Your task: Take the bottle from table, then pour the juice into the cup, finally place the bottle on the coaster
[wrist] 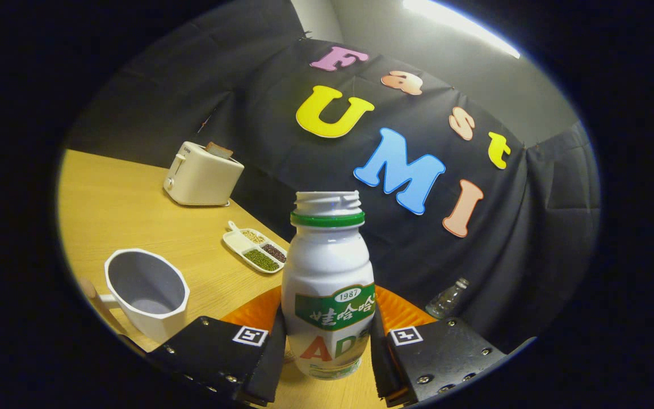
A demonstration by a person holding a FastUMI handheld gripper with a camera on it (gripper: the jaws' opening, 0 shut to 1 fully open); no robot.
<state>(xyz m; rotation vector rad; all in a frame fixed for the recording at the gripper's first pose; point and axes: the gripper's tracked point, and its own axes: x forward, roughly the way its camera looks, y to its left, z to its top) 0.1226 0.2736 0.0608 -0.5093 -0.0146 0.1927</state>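
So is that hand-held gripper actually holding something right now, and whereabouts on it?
Yes: the hand-held gripper is shut on the white bottle, its two fingers pressing the lower body on either side, at the label. The open neck stands upright above.

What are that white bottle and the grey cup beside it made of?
The bottle, held between the gripper jaws, looks like opaque white plastic with a slight gloss; its threaded neck, green ring and printed label suggest a moulded drink bottle. The cup seems matte plastic, possibly melamine: thick faceted walls, dull even surface, no glaze shine.
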